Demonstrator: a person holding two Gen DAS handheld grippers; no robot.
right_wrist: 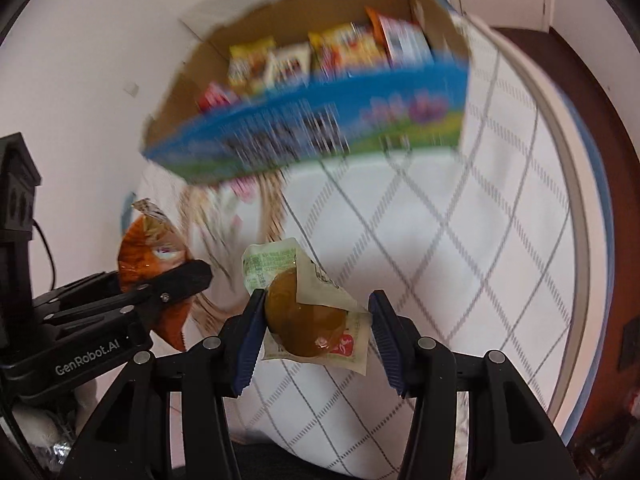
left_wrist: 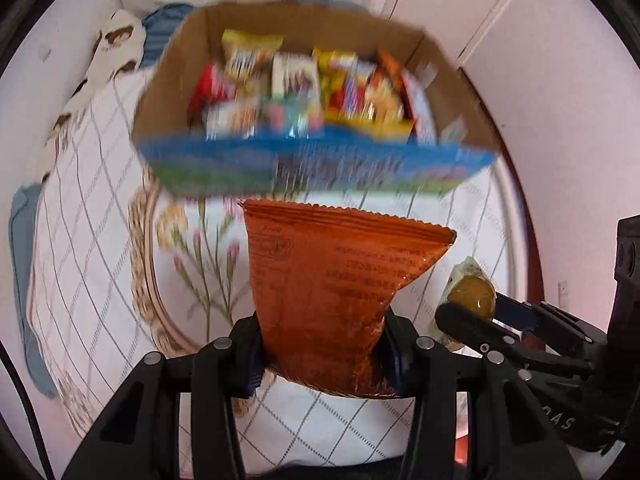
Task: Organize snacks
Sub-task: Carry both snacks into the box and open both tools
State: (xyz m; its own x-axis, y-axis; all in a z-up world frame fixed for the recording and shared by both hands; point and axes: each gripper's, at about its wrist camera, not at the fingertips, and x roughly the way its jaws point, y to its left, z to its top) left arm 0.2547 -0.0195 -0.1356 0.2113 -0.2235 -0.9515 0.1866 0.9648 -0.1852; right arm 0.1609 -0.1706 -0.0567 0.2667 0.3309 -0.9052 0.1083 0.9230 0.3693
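My left gripper (left_wrist: 320, 354) is shut on an orange foil snack bag (left_wrist: 332, 280), held upright above the tablecloth; it also shows in the right wrist view (right_wrist: 148, 256). My right gripper (right_wrist: 316, 332) holds a clear packet with a round brown pastry (right_wrist: 304, 316); the packet touches the left finger and a gap shows at the right finger. The packet also shows in the left wrist view (left_wrist: 468, 292). Ahead stands an open blue cardboard box (left_wrist: 312, 160), blurred, with several colourful snack packs (left_wrist: 296, 88) inside; it also shows in the right wrist view (right_wrist: 312, 132).
A round table with a white checked, flower-printed cloth (left_wrist: 100, 240) lies under everything; its rim (right_wrist: 576, 200) curves at the right. A pale wall (right_wrist: 80, 80) is behind, with cupboard doors (left_wrist: 460, 0) at the right. Folded cloths (left_wrist: 116, 48) lie at the far left.
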